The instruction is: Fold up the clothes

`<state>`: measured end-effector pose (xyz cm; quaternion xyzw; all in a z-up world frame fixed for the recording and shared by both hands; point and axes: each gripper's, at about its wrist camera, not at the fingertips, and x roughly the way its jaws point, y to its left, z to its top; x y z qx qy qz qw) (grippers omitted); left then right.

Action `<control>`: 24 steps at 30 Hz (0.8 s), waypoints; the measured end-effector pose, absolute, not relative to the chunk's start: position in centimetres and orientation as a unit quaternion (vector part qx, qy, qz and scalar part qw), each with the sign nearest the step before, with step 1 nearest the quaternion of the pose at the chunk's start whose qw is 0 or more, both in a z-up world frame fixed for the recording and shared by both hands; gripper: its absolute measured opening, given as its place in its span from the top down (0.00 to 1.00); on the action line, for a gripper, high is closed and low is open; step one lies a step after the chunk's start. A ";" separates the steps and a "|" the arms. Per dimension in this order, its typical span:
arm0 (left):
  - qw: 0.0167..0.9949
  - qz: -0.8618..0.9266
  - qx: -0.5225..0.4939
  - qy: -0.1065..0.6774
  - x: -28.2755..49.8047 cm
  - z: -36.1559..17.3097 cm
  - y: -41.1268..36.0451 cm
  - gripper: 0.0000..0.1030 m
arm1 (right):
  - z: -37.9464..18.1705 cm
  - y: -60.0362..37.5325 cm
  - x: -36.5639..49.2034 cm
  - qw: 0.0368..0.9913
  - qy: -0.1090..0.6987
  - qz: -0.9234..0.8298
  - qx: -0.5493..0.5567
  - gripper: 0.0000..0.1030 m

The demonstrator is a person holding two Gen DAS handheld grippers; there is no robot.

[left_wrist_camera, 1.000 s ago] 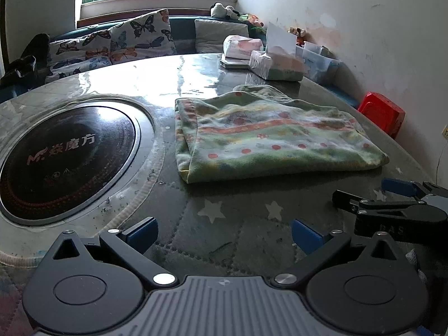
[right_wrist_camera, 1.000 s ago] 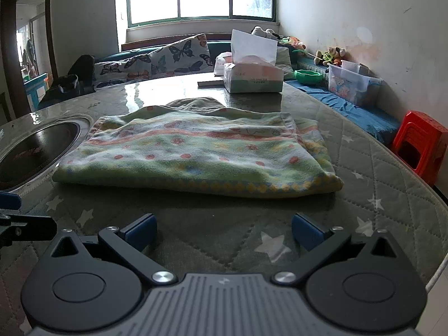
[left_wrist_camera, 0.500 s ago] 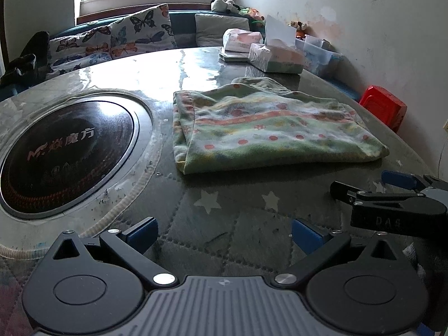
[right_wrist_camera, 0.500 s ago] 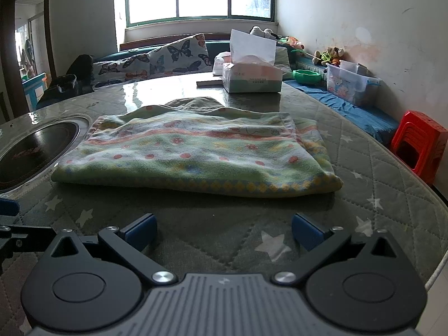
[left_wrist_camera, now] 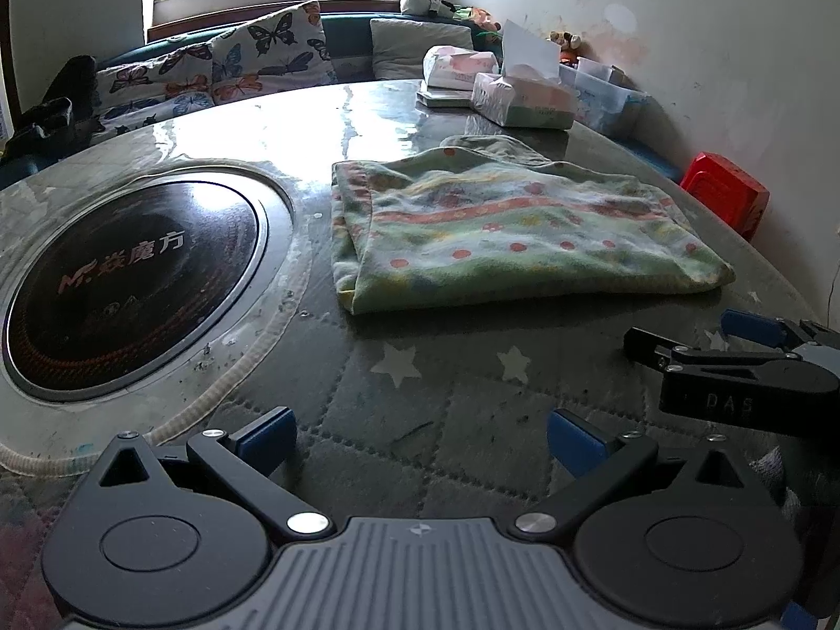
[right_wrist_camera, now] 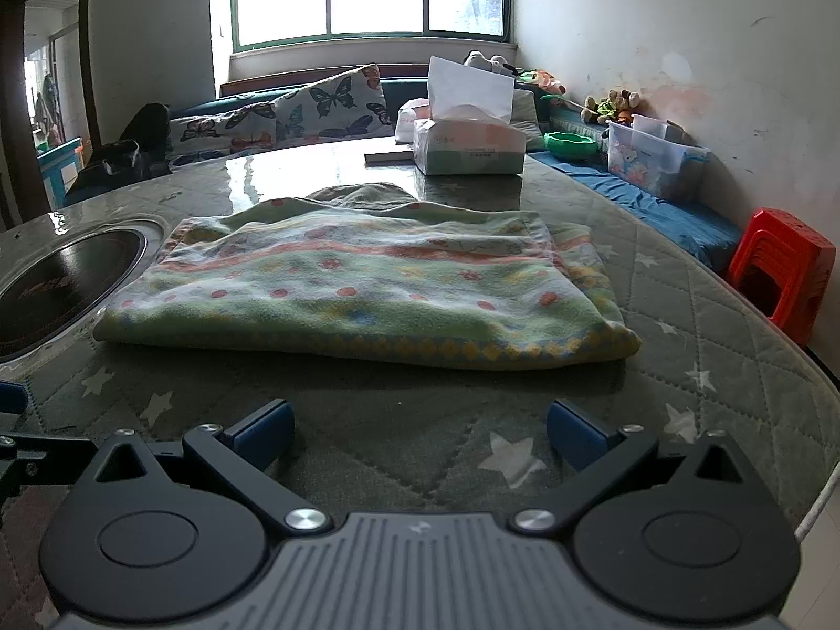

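A folded green patterned blanket (right_wrist_camera: 367,289) lies flat on the round quilted table (right_wrist_camera: 709,325), just beside the inset black cooktop (left_wrist_camera: 126,283). Left gripper (left_wrist_camera: 420,436) and right gripper (right_wrist_camera: 420,430) hover near its front edge, both spread wide and empty. A tissue box (right_wrist_camera: 467,144) stands behind.

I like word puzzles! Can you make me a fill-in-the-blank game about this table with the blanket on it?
1. The folded cloth lies on the ____.
2. Both the left gripper and the right gripper are ____.
3. The stool by the wall is coloured ____.
4. Behind the cloth stands a ____ box.

Missing words: table; open; red; tissue
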<state>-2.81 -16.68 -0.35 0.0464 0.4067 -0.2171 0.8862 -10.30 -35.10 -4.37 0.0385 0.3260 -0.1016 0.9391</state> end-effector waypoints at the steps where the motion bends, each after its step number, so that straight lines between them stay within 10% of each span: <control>1: 0.886 -0.217 0.047 0.407 -2.8 -0.3 -16.7 0.00 | -4.4 -35.1 -10.3 0.939 0.326 -0.102 0.039 0.00; 24: 0.886 -0.215 0.051 0.409 -2.9 -0.4 -17.0 0.00 | -4.4 -35.0 -10.4 0.939 0.324 -0.108 0.039 0.00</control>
